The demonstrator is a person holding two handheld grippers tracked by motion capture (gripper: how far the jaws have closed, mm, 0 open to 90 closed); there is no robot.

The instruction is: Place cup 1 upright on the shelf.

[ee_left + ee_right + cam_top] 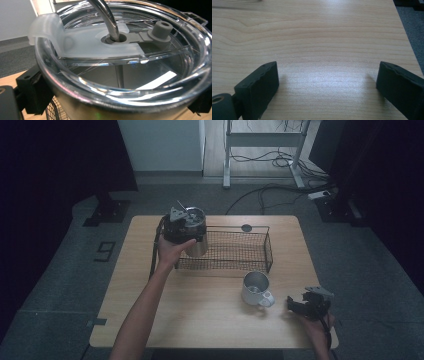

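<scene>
A steel tumbler with a clear lid and a bent metal straw is upright at the left end of the black wire basket. My left gripper is shut on its upper wall. In the left gripper view the lid and straw are very close, with one black jaw on each side of the tumbler. Whether the tumbler's base rests in the basket is hidden. My right gripper hovers low over the table's front right, open, with bare wood between its jaws.
A metal mug with its handle toward the right stands in front of the basket, just left of the right gripper. The wooden table has a small dark round cap behind the basket. Cables and a desk frame lie on the floor beyond.
</scene>
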